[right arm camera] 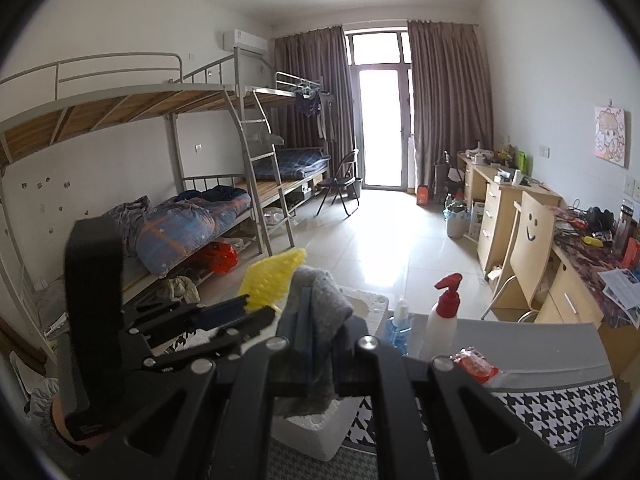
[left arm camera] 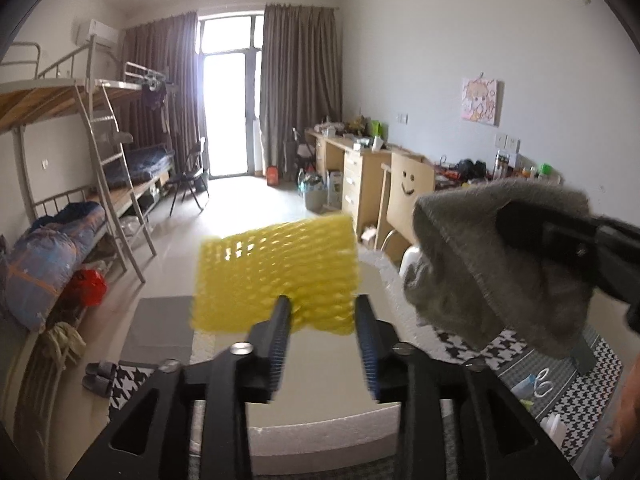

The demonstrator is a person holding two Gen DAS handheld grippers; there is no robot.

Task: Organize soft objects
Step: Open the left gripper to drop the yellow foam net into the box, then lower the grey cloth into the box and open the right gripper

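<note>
A yellow foam net hangs in the air in front of my left gripper. Its lower right part lies between the fingertips. The jaws stand apart and the pads do not squeeze it. From the right wrist view the left gripper reaches in from the left with the yellow net at its tip. My right gripper is shut on a fuzzy grey cloth. In the left wrist view that grey cloth hangs at the right from the right gripper. Both grippers hover over a white foam box.
The foam box sits on a table covered with houndstooth cloth. A red-topped spray bottle, a small blue bottle and a red packet stand beside it. Scissors lie at the right. Bunk beds and desks line the room.
</note>
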